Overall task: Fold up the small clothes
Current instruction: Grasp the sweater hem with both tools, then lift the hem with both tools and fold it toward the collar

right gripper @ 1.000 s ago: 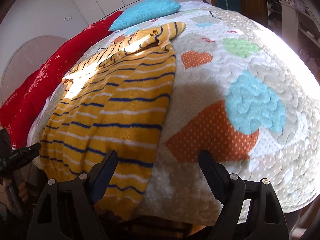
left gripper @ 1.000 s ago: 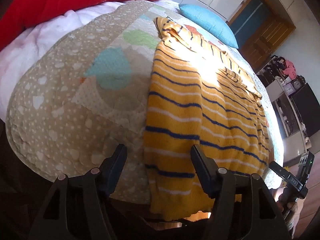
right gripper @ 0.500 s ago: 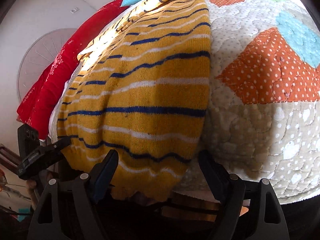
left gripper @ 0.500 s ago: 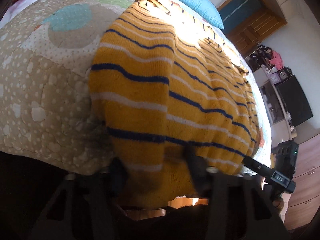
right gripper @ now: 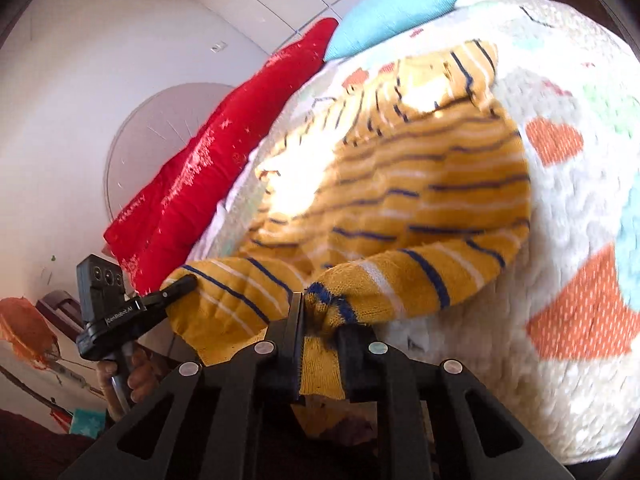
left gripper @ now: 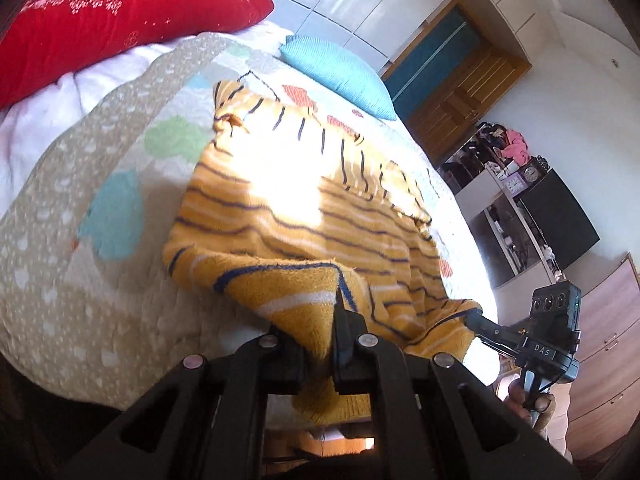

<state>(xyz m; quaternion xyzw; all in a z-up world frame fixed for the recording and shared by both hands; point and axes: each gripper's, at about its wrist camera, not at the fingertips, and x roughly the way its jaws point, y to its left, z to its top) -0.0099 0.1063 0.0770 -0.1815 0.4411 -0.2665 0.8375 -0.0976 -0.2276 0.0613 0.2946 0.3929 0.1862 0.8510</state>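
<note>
Quilted bed (left gripper: 72,300), sweater (left gripper: 304,216) glare-washed mid-frame, hem hidden between pinching left gripper (left gripper: 334,320) and closing right gripper (right gripper: 316,320).

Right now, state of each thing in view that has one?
Left gripper: shut on sweater hem.
Right gripper: jaws closing, hem pinched between them.
Striped sweater: near hem lifted off quilt, rest lying flat.
Quilt: spread over the bed.
</note>
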